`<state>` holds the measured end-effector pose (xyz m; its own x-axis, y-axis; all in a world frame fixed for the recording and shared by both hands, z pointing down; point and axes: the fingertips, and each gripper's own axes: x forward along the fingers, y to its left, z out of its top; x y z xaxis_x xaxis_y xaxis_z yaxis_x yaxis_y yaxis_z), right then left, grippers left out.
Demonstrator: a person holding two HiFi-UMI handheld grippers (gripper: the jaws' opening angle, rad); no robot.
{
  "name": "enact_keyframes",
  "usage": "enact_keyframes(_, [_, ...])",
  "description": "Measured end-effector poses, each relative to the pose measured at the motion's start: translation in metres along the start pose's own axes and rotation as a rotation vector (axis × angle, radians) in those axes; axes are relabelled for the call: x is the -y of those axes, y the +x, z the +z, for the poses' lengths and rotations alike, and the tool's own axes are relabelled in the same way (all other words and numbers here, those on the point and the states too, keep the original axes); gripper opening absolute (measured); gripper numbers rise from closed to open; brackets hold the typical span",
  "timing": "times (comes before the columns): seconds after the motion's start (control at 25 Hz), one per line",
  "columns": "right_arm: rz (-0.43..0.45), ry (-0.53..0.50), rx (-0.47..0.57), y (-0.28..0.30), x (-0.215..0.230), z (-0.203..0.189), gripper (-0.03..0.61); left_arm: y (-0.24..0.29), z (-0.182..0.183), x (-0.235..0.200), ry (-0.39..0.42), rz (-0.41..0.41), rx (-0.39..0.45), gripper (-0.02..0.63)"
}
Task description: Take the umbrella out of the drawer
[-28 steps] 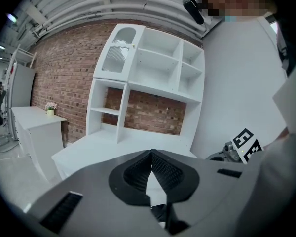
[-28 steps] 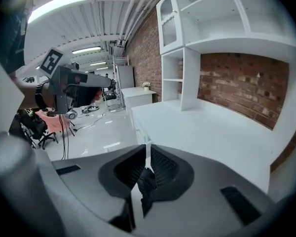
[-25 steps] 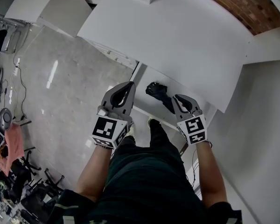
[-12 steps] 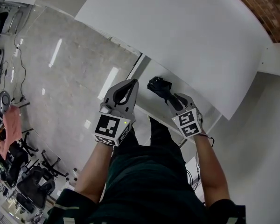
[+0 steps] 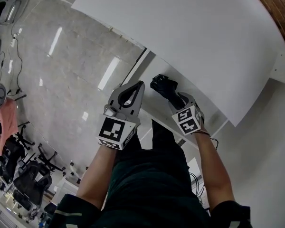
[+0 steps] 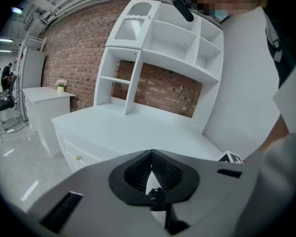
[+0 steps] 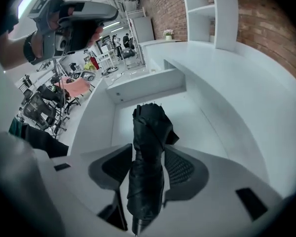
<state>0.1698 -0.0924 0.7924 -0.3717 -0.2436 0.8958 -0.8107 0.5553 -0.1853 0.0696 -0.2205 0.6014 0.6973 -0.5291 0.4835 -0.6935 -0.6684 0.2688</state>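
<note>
A broad white desk (image 5: 194,27) fills the upper part of the head view. At the desk's back a white shelf unit (image 6: 158,38) with open compartments stands against a red brick wall (image 6: 69,48). Off the desk's left side spreads a glossy grey floor (image 5: 61,80) with pale streaks of reflected light. Well away from the desk across that floor stand black office chairs (image 5: 23,184), with a pink cloth (image 5: 2,122) near them. Beyond the desk's left end, a low white cabinet (image 6: 42,107) bears a small pot of flowers (image 6: 61,85).
</note>
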Motion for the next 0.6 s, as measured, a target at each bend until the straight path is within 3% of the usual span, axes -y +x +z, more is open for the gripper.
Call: enact_keyframes(0.6, [-0.006, -0.064, -0.118, 0.049, -0.001, -0.014, 0.250, -0.002, -0.015, -0.017, -0.011, 0.022, -0.029, 0.006])
